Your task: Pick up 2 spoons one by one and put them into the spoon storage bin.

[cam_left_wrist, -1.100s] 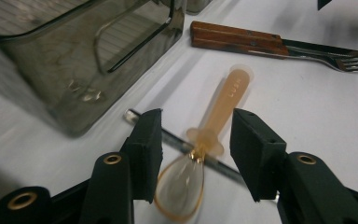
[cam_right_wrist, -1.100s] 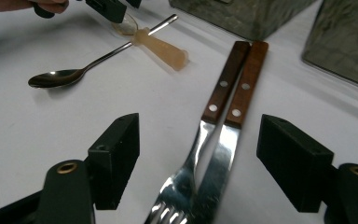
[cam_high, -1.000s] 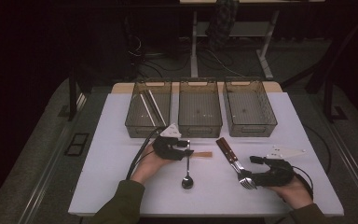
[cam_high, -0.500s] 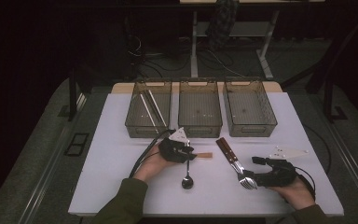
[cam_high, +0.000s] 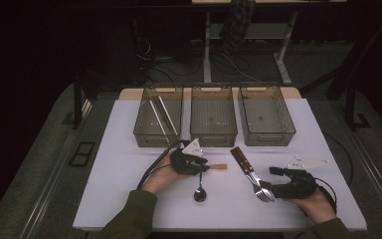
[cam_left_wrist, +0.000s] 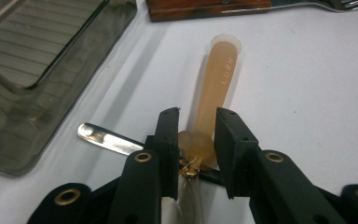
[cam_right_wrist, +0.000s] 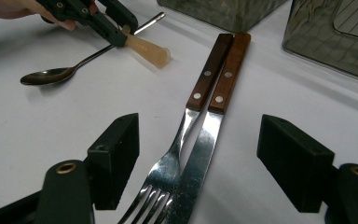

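Closing on the tan handle [cam_left_wrist: 213,88], the left gripper [cam_left_wrist: 196,140] has just narrowed its fingers; right gripper [cam_right_wrist: 212,163] fingers stand open astride the fork [cam_right_wrist: 186,135] and knife [cam_right_wrist: 212,126].

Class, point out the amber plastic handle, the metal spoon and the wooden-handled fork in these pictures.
amber plastic handle [cam_left_wrist: 214,88], left gripper view, mid-shaft near the embossed lettering.
metal spoon [cam_right_wrist: 44,76], right gripper view, on its bowl.
wooden-handled fork [cam_right_wrist: 209,74], right gripper view, on its wooden handle.

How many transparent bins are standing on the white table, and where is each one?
3, in a row along the far side of the table: the left bin with long utensils inside, the middle bin, and the right bin. None seems hidden.
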Tool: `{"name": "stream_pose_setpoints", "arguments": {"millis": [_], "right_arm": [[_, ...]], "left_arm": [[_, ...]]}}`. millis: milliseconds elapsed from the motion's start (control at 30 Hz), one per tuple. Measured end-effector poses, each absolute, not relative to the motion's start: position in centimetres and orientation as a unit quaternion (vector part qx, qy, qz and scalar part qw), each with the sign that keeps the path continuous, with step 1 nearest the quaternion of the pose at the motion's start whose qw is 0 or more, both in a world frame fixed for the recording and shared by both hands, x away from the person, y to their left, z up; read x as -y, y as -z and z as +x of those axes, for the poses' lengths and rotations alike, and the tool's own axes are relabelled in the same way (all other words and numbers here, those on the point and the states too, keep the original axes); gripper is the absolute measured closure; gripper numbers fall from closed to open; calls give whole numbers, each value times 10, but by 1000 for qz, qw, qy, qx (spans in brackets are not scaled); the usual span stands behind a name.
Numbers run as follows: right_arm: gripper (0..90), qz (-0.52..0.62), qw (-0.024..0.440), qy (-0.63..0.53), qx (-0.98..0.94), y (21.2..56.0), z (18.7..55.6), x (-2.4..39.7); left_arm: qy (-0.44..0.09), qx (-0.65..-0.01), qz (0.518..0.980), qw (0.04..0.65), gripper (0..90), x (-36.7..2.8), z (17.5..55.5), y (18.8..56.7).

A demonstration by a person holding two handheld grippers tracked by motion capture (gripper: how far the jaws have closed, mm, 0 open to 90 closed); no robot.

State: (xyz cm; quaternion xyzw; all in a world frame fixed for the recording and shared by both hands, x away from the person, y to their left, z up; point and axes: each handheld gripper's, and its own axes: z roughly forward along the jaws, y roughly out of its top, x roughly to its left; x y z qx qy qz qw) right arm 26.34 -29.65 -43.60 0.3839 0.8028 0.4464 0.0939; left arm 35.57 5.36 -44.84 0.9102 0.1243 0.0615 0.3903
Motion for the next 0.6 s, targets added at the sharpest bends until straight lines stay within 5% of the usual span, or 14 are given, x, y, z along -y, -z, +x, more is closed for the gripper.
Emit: {"name": "stream_pose_setpoints", "arguments": {"millis": [600], "right_arm": [[294, 385, 95, -447, -801, 435, 264, 297]], "left_arm": [[-56, -104, 912, 392, 762, -56, 350, 445]]}}
